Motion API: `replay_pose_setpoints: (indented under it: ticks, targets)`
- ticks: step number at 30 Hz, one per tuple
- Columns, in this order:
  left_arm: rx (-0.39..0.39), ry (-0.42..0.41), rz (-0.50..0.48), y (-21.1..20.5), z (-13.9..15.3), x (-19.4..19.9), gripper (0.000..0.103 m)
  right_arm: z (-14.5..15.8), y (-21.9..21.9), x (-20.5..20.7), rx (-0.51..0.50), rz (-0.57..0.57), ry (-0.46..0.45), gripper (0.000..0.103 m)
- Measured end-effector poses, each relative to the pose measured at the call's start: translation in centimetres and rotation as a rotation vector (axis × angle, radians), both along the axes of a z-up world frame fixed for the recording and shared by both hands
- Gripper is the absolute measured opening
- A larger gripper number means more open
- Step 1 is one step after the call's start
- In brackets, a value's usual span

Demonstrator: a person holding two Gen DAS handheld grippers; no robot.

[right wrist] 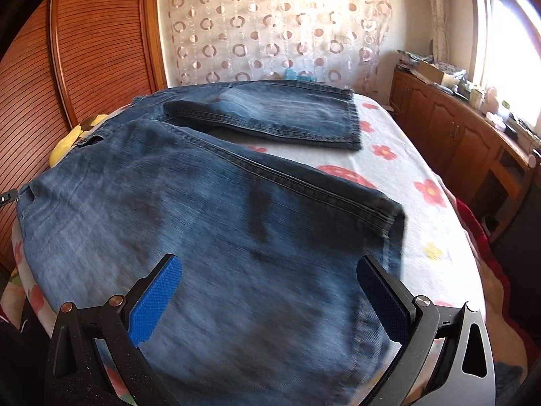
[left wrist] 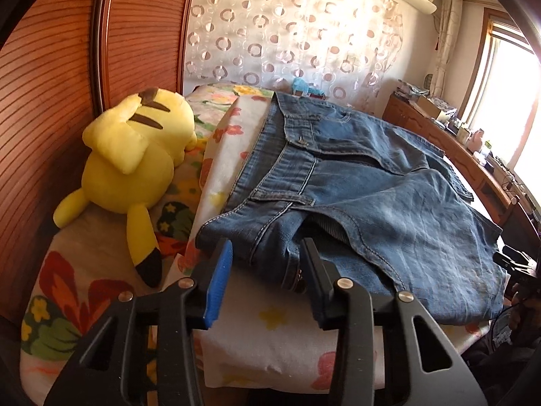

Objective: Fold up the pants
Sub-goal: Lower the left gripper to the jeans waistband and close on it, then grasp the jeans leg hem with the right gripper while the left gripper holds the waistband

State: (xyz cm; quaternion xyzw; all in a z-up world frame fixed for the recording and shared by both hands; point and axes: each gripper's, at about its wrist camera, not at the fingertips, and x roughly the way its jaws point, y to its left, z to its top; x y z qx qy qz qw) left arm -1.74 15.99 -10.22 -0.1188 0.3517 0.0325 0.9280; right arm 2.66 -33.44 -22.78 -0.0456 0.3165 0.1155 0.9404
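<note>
Blue jeans [left wrist: 372, 182] lie spread flat on a flowered bed sheet [left wrist: 270, 338]. In the left wrist view my left gripper [left wrist: 267, 253] is open, its blue-padded fingers just short of the near waistband corner, touching nothing. In the right wrist view the jeans [right wrist: 203, 220] have both legs spread apart, the far leg [right wrist: 270, 115] at the back. My right gripper [right wrist: 270, 274] is wide open above the near leg, close to its hem, holding nothing.
A yellow plush toy [left wrist: 132, 165] lies on the bed to the left of the waistband. A wooden slatted wardrobe [left wrist: 50, 84] stands at the left. A wooden cabinet [right wrist: 456, 135] with clutter runs along the right under a window. A patterned curtain [right wrist: 270, 27] hangs behind.
</note>
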Motion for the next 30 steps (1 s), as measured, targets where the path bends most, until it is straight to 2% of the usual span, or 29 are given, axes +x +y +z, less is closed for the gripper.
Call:
replay_pose_setpoints:
  ticks: [6, 10, 12, 13, 14, 17, 22, 27, 30]
  targets:
    - [-0.022, 0.073, 0.018, 0.2, -1.8, 0.8, 0.043, 0.3, -1.8, -1.4, -0.002, -0.038, 0.002, 0.103]
    - [-0.044, 0.066, 0.017, 0.4, -1.9, 0.8, 0.043, 0.4, -2.5, -2.0, -0.014, -0.049, 0.010, 0.103]
    - [-0.032, 0.048, 0.004, -0.1, -1.5, 0.8, 0.028, 0.2, -2.8, -2.4, -0.017, -0.051, 0.019, 0.103]
    - [-0.029, 0.038, -0.001, -0.2, -1.2, 0.8, 0.018, 0.2, -2.9, -2.2, -0.018, -0.051, 0.023, 0.103]
    - [-0.033, 0.019, -0.007, -0.5, -0.6, 0.7, 0.014, 0.1, -3.1, -2.4, -0.018, -0.052, 0.026, 0.103]
    - [-0.005, -0.050, -0.038, -1.7, 1.9, 0.6, 0.013, 0.1, -3.6, -2.1, -0.011, -0.059, 0.033, 0.103]
    - [0.000, -0.128, -0.109, -3.2, 5.4, 1.6, 0.012, 0.1, -3.7, -2.4, -0.005, -0.045, 0.045, 0.102]
    - [0.028, -0.168, -0.166, -5.1, 7.3, 3.2, 0.012, -0.1, -3.9, -2.4, -0.006, -0.020, 0.066, 0.093]
    - [0.017, -0.189, -0.185, -5.9, 8.2, 4.2, 0.011, -0.3, -4.1, -2.7, -0.016, -0.011, 0.064, 0.084]
